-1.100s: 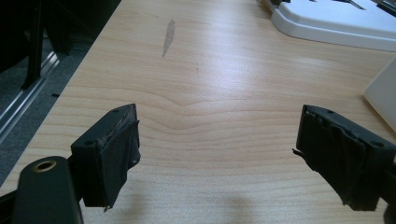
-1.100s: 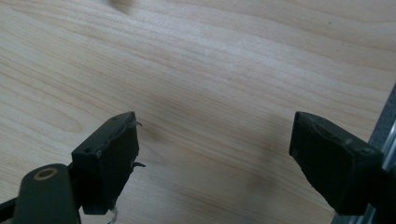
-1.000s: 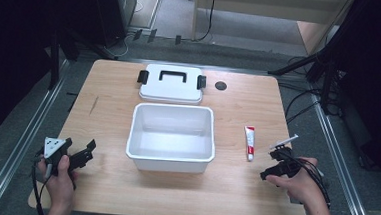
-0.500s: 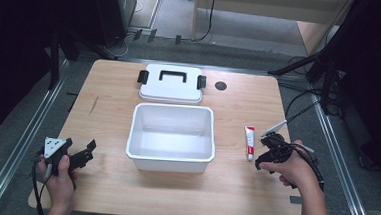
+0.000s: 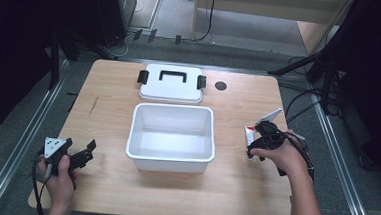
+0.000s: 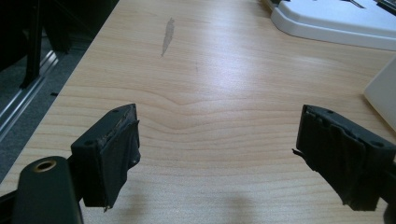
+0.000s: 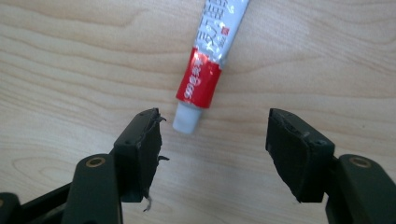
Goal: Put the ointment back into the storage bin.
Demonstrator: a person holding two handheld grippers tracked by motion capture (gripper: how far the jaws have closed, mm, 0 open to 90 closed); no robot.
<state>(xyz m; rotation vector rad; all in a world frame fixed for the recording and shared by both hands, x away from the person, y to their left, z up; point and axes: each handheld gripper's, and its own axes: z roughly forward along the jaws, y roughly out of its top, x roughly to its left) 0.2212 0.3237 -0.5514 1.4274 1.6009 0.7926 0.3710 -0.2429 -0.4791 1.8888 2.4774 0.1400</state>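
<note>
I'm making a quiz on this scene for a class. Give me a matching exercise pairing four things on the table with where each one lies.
Things:
1. white plastic lid with black handle
2. open white plastic bin
3. red-and-white tube
4. left gripper

Places:
A. middle of the wooden table
B. near left corner
C. right of the bin, just ahead of the right gripper, whose jaws have just been closing
D. far edge, behind the bin

Pairs: 1-D, 2-A, 3-C, 4-B

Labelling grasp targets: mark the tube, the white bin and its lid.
tube (image 7: 198,79), right gripper view, on the red band above the white cap.
white bin (image 5: 169,162), high view, on the near wall.
lid (image 5: 171,91), high view, on the flat top below the black handle.
</note>
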